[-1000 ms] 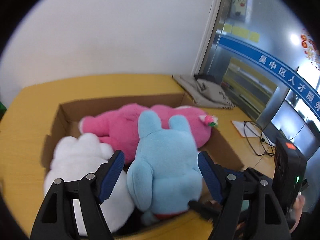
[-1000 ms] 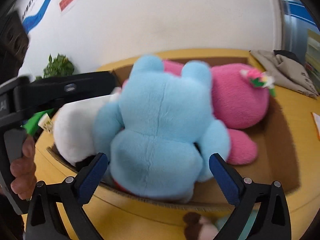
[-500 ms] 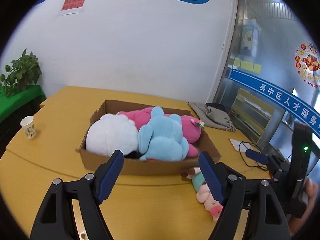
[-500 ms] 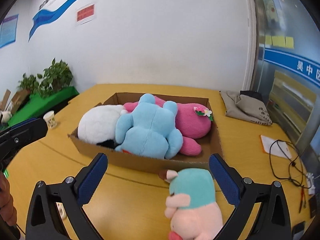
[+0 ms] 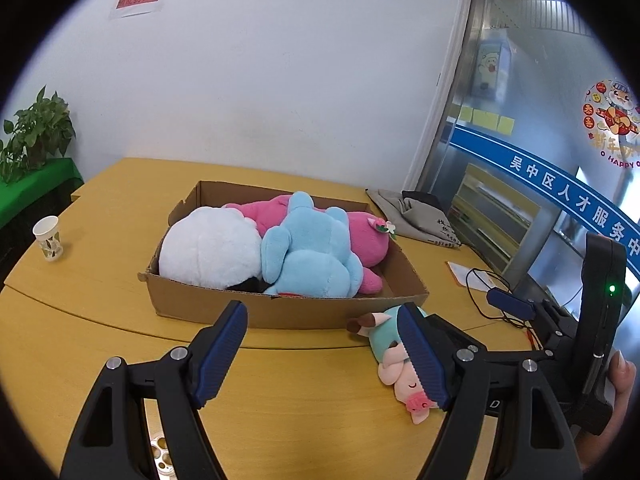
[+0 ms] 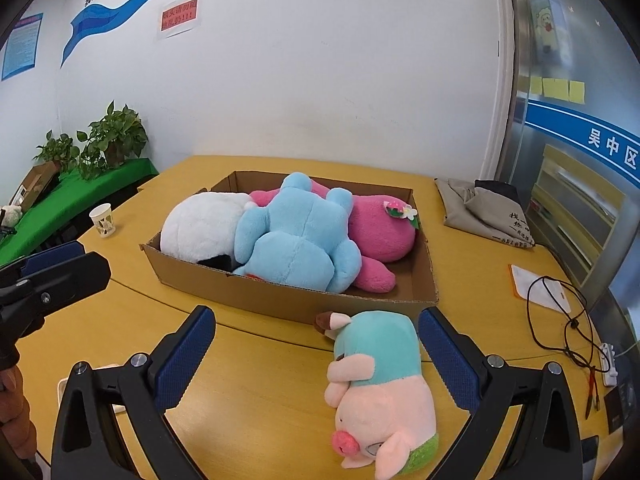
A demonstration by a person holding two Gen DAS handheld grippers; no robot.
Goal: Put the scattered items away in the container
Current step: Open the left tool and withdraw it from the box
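Note:
A shallow cardboard box (image 5: pixel 280 312) (image 6: pixel 296 300) on the yellow table holds a white plush (image 5: pixel 208 248) (image 6: pixel 200 228), a light blue plush (image 5: pixel 312 256) (image 6: pixel 296 236) and a pink plush (image 5: pixel 368 240) (image 6: pixel 380 232). A pink pig plush in a teal top (image 6: pixel 380 384) (image 5: pixel 394 364) lies on the table just outside the box's near right corner. My left gripper (image 5: pixel 320 356) is open and empty, back from the box. My right gripper (image 6: pixel 316 356) is open and empty, with the pig near its right finger.
A paper cup (image 5: pixel 48 236) (image 6: pixel 104 220) stands at the table's left. A folded grey bag (image 5: pixel 416 216) (image 6: pixel 484 208), a paper slip and a black cable (image 6: pixel 560 316) lie at the right. Potted plants (image 6: pixel 104 140) stand on a green-covered shelf at the left.
Both grippers have pulled back and up from the blue plush, which stays in the box. The whole box and the pig plush have come into view.

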